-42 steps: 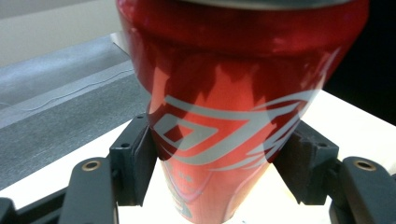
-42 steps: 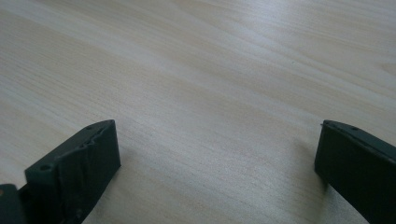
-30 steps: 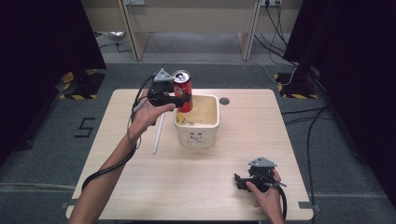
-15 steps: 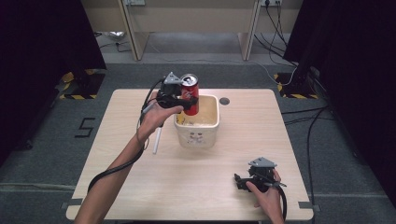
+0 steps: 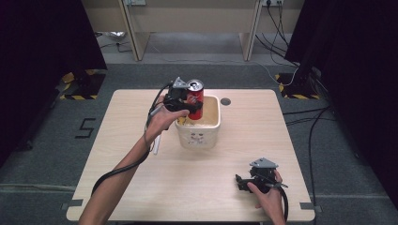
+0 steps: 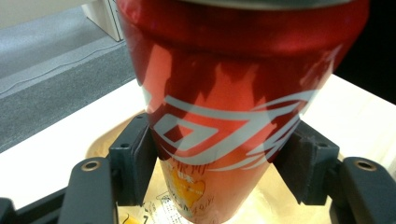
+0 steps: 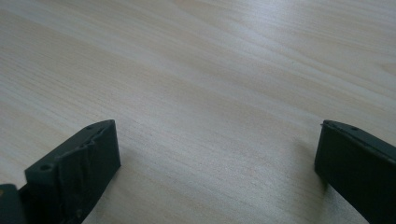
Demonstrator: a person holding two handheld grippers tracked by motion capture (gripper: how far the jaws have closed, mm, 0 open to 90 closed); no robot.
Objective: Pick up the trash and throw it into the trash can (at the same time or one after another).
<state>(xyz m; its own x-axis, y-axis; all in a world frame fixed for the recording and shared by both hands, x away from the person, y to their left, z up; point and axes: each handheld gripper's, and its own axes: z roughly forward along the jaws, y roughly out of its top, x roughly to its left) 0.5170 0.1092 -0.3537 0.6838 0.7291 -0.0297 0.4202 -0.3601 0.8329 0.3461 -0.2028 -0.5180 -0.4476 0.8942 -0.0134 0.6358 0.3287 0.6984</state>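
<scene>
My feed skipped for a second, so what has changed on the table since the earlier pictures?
The left gripper, still clamped on the red drink can, has carried it rightward and down over the cream square tub. The tub, the right gripper resting open on the wooden table, and the white pen stayed put.

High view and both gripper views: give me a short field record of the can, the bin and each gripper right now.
can: red can, upright, clamped in the left gripper, held over the bin
bin: cream bin near the table's middle, open top, packets inside
left gripper: shut on the can, pads on both sides
right gripper: open, nothing between its jaws, low at the table near edge
</scene>
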